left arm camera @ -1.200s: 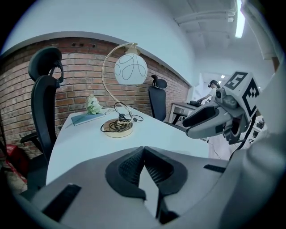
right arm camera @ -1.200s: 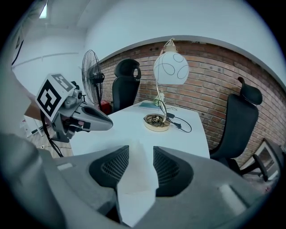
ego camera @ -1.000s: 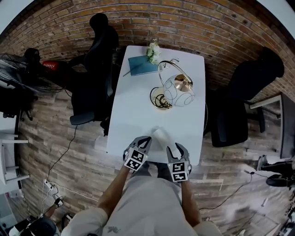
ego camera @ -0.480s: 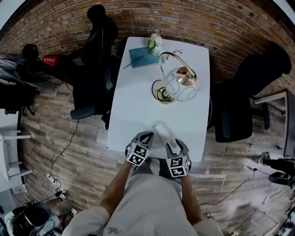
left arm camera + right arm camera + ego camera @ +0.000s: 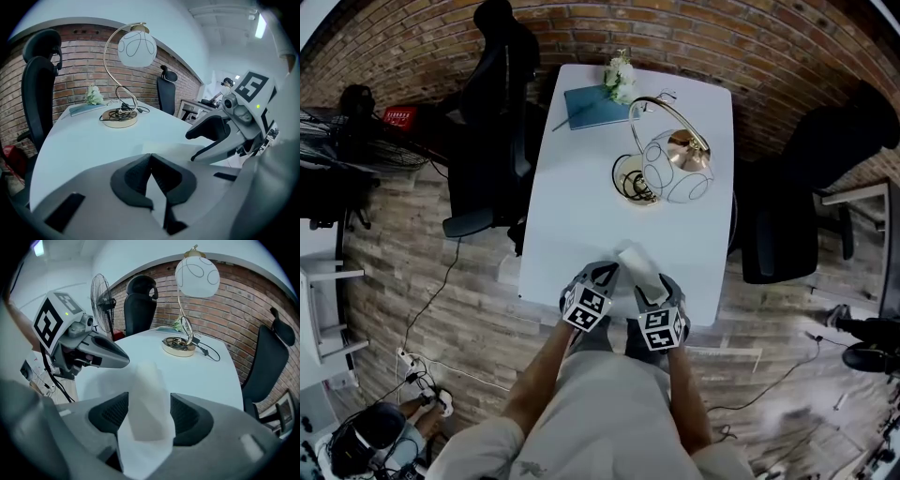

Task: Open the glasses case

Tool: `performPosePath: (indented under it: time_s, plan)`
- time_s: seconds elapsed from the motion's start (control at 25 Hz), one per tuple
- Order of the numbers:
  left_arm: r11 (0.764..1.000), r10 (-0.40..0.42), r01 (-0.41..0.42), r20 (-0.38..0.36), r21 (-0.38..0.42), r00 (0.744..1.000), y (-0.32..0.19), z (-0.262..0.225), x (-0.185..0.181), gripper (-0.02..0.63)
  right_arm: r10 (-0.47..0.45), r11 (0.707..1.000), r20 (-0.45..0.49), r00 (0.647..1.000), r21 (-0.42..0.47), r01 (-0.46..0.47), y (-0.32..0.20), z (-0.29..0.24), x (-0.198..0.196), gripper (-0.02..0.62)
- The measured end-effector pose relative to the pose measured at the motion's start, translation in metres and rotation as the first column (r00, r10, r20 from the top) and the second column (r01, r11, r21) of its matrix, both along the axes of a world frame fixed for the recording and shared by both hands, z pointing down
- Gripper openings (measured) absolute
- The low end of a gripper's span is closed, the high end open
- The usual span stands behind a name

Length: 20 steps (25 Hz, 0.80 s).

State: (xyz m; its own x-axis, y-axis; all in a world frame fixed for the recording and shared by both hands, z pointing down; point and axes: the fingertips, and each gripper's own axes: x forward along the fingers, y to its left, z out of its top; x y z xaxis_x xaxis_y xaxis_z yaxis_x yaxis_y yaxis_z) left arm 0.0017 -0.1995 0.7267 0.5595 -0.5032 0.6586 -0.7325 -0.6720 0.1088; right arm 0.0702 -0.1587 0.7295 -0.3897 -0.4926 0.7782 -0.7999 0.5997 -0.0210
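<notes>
Lying lengthwise between the just-widened jaws of the right gripper (image 5: 653, 287), the glasses case (image 5: 147, 399) points away, with the left gripper (image 5: 150, 157) closed on nothing just beside it.

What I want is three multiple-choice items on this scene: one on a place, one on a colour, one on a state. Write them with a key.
1. Where does the teal book lie?
A. At the far end of the table, beside the flowers
B. On a chair seat
C. On the floor

2. What colour is the lamp shade?
A. Red
B. White
C. Black

3. How do the jaws of the left gripper stand?
A. Wide apart
B. Closed on a cable
C. Together, with nothing between them

Key:
1 A: the head view shows the book next to the flowers at the far edge.
2 B: the globe is white with thin lines.
3 C: the left gripper view shows the tips meeting.
</notes>
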Motion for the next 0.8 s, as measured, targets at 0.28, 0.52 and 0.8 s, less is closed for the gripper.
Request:
performPosePath:
  time_s: [0.28,0.52,0.8]
  plan:
    - [1.0,0.017,-0.017,0.005,-0.018,1.0,-0.003,0.008,0.004,0.006,-0.028,0.999,-0.026,0.999,-0.036,0.027,-0.002,0.016,-0.006,0.296]
    - [0.999,0.025,-0.025,0.011,-0.031,1.0,-0.003,0.013,0.007,0.006,-0.057,0.997,-0.067,0.996,-0.056,0.054,-0.001,0.028,-0.007,0.299]
    - [0.998,0.028,-0.027,0.02,-0.049,0.999,-0.003,0.022,0.008,0.006,-0.063,0.996,-0.048,0.997,-0.058,0.061,-0.002,0.027,-0.007,0.299]
